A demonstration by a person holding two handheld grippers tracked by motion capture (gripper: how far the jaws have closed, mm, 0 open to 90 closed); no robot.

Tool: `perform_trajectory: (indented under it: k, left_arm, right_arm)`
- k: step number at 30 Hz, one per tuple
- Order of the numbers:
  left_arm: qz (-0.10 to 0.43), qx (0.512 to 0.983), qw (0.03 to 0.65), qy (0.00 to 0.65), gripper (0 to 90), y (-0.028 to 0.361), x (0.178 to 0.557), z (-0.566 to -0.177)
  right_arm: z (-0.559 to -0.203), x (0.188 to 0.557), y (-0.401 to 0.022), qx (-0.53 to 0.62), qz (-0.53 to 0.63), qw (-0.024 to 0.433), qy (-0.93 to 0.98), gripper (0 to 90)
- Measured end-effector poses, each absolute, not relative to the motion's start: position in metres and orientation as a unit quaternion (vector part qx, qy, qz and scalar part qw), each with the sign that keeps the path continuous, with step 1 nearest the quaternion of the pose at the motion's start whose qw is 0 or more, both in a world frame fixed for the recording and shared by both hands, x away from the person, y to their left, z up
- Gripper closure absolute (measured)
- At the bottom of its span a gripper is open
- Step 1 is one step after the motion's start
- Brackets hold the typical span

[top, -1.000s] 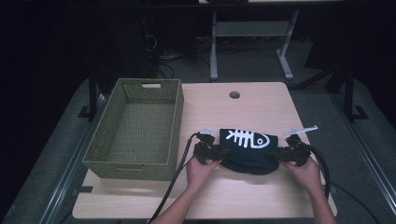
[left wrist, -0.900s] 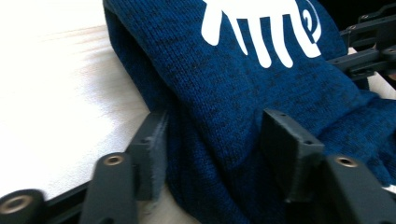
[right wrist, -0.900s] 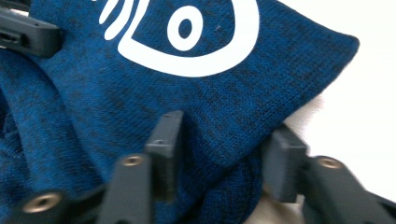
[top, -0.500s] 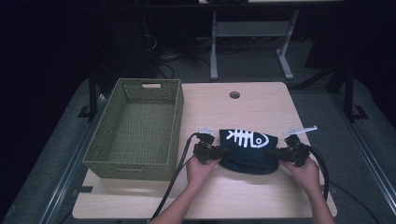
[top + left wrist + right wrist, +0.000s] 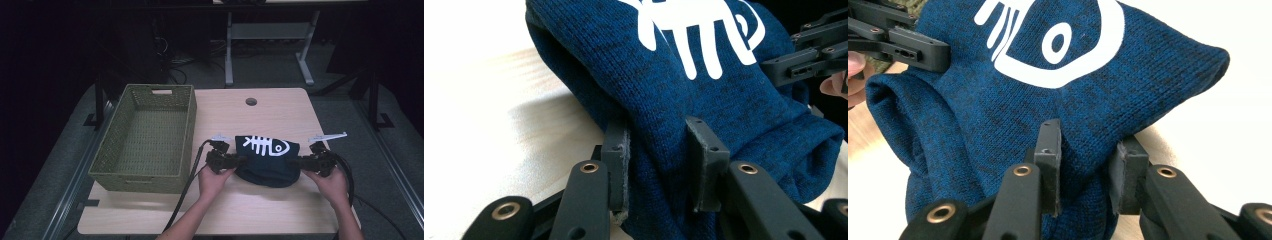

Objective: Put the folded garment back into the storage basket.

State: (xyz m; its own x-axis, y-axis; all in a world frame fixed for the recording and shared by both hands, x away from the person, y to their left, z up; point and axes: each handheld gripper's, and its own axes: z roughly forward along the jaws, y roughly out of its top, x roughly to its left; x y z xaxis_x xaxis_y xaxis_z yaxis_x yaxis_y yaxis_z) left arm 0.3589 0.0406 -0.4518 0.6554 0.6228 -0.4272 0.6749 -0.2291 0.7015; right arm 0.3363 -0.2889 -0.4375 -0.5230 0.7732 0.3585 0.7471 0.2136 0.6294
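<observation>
Blue knit garment, barely shifted

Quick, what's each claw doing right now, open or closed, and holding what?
Left claw: closed on a fold of the blue knit beanie.
Right claw: closed on the same beanie's other side.

Left black two-jaw gripper: matte linkage arms, brass-ringed pivot rivets, worn rectangular pads. Right black two-jaw gripper: same build. Grey three-cornered plates on top, thick black cables trailing. Forearms bare, no sleeves visible.
</observation>
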Motion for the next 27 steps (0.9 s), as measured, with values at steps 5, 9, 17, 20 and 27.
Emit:
perform_trajectory:
  k: [5, 9, 17, 20, 27]
  left_arm:
    - [-0.023, 0.783, 0.467, 0.411, 65.8, 0.044, 0.357, -0.444]
    - [-0.018, 0.785, 0.469, 0.405, 65.8, 0.045, 0.355, -0.436]
    - [-0.009, 0.783, 0.479, 0.398, 65.8, 0.046, 0.351, -0.421]
    - [-0.009, 0.781, 0.482, 0.398, 65.8, 0.048, 0.350, -0.417]
    - [0.000, 0.782, 0.486, 0.390, 65.8, 0.049, 0.347, -0.403]
  right_arm:
    - [-0.429, 0.335, -0.289, 0.483, 0.401, 0.017, 0.778, 70.0]
    - [-0.424, 0.334, -0.288, 0.481, 0.404, 0.018, 0.778, 70.1]
    - [-0.409, 0.330, -0.288, 0.476, 0.418, 0.023, 0.773, 70.2]
    - [-0.404, 0.329, -0.287, 0.475, 0.420, 0.022, 0.773, 70.3]
    - [-0.395, 0.327, -0.286, 0.471, 0.431, 0.025, 0.770, 70.3]
